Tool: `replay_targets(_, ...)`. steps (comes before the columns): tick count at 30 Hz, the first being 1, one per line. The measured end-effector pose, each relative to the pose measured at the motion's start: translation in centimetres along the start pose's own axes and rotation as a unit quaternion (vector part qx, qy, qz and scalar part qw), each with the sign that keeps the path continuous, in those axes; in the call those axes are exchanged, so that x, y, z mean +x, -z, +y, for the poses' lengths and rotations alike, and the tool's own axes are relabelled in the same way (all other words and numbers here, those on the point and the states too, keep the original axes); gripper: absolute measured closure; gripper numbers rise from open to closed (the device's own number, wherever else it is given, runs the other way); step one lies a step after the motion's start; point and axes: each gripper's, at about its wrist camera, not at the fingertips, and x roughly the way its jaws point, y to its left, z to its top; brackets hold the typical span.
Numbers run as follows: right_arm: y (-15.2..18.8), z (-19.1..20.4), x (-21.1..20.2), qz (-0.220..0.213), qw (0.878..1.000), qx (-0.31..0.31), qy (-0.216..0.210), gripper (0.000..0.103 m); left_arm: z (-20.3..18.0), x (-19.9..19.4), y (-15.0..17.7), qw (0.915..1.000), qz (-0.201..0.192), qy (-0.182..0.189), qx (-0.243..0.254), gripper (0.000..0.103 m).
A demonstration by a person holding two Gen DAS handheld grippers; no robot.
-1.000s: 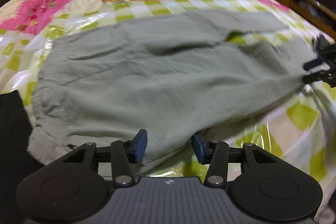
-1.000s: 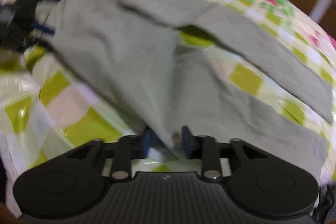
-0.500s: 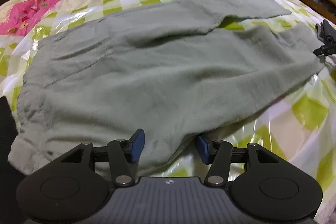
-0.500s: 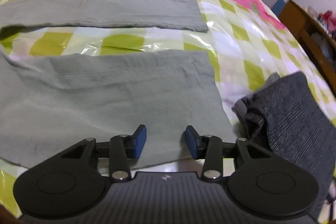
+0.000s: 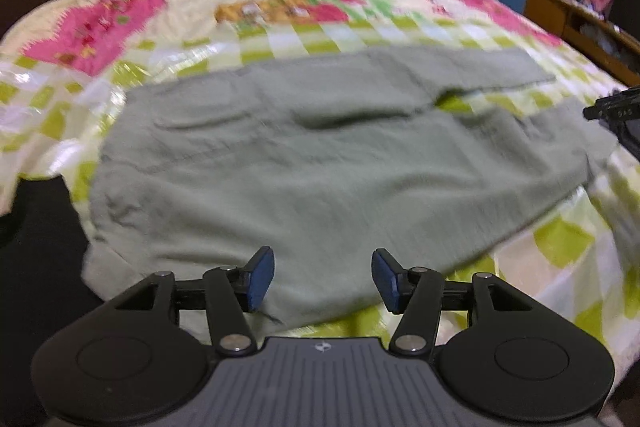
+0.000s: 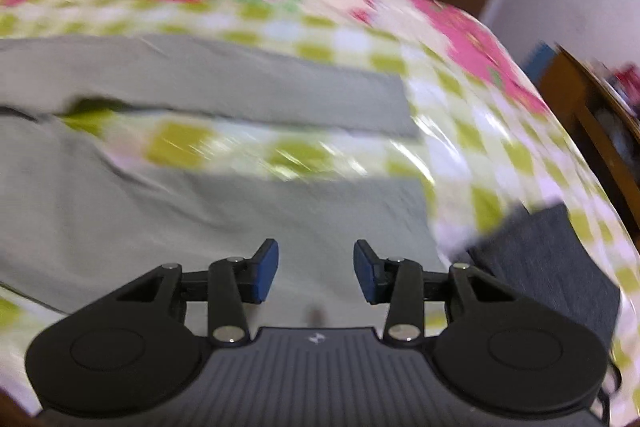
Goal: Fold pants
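Two legs of the grey-green pants (image 5: 328,163), spread flat on the bed (image 5: 280,39), long axis along the near edge: waist toward the left corner, hems toward the right. Left gripper (image 5: 323,277) just above the seat's near edge, jaws apart, nothing held. Right gripper (image 6: 316,273) over the near leg (image 6: 224,223) beside its hem, jaws likewise apart and empty. Far leg (image 6: 240,87) straight ahead of both, across a strip of bare cover. Likely next: gripping the near edge and carrying it onto the far leg.

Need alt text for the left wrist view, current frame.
Grey-green pants lie spread flat on a bed with a checked floral bedspread, legs pointing right. The open left gripper hovers at their near edge, holding nothing; the right gripper shows at the right edge.
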Motion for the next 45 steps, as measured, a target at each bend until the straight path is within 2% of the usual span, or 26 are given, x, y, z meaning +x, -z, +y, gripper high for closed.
replay_targets(6,-5.6,5.9,2.0,-0.028,0.994,-0.075,-0.079,0.061,4.3,1.4,-3.8,0.9991,-0.035,-0.022,0.002,0.031)
replay_targets(8,-8.3,8.0,3.4,-0.034,0.988,-0.111,-0.103,0.059,6.4,3.0,-5.7,0.9988,-0.036,-0.033,0.004,0.026)
replay_targets(13,-15.2,11.9,9.7,-0.030,0.975,-0.158,-0.153,0.056,12.7,9.1,-10.8,0.9973,-0.016,-0.071,-0.010,0.025)
replay_targets(19,-21.0,15.6,17.8,-0.035,0.958,-0.226,-0.171,0.053,19.9,15.8,-15.0,0.9930,0.005,-0.090,-0.076,0.025)
replay_targets(22,-22.4,16.1,20.2,-0.019,0.955,-0.232,-0.185,0.053,21.9,18.7,-16.3,0.9911,0.024,-0.092,-0.093,0.025)
replay_targets(24,-22.9,16.2,21.0,-0.005,0.948,-0.246,-0.200,0.052,22.5,19.9,-16.7,0.9905,0.034,-0.087,-0.101,0.025)
replay_targets(27,-23.5,16.3,21.5,0.014,0.940,-0.264,-0.214,0.050,22.9,21.5,-17.1,0.9896,0.054,-0.084,-0.104,0.025)
replay_targets(30,-24.2,16.3,22.4,0.036,0.939,-0.258,-0.224,0.048,22.7,22.5,-17.2,0.9883,0.071,-0.095,-0.096,0.025)
replay_targets(33,-24.3,16.6,22.3,0.026,0.939,-0.270,-0.211,0.048,22.4,22.2,-17.3,0.9887,0.068,-0.096,-0.092,0.037)
replay_targets(35,-24.1,16.7,22.1,0.022,0.932,-0.286,-0.220,0.048,22.4,22.0,-17.1,0.9888,0.067,-0.101,-0.087,0.045)
replay_targets(36,-24.0,16.9,22.2,0.026,0.929,-0.293,-0.225,0.049,22.5,22.0,-17.1,0.9886,0.067,-0.102,-0.089,0.046)
replay_targets(39,-24.0,17.5,22.8,0.038,0.929,-0.294,-0.221,0.054,22.4,21.9,-17.1,0.9881,0.065,-0.106,-0.091,0.054)
replay_targets(41,-24.1,17.5,22.9,0.045,0.929,-0.286,-0.232,0.070,22.1,21.7,-17.1,0.9888,0.065,-0.110,-0.078,0.064)
replay_targets(42,-24.1,17.6,22.8,0.048,0.929,-0.284,-0.232,0.088,22.0,21.5,-17.1,0.9892,0.064,-0.110,-0.073,0.066)
replay_targets(43,-24.1,17.7,22.7,0.048,0.930,-0.286,-0.226,0.100,21.9,21.4,-17.1,0.9896,0.062,-0.109,-0.071,0.068)
replay_targets(45,-23.9,17.7,22.2,0.045,0.932,-0.286,-0.218,0.101,21.8,21.0,-17.2,0.9901,0.056,-0.109,-0.068,0.071)
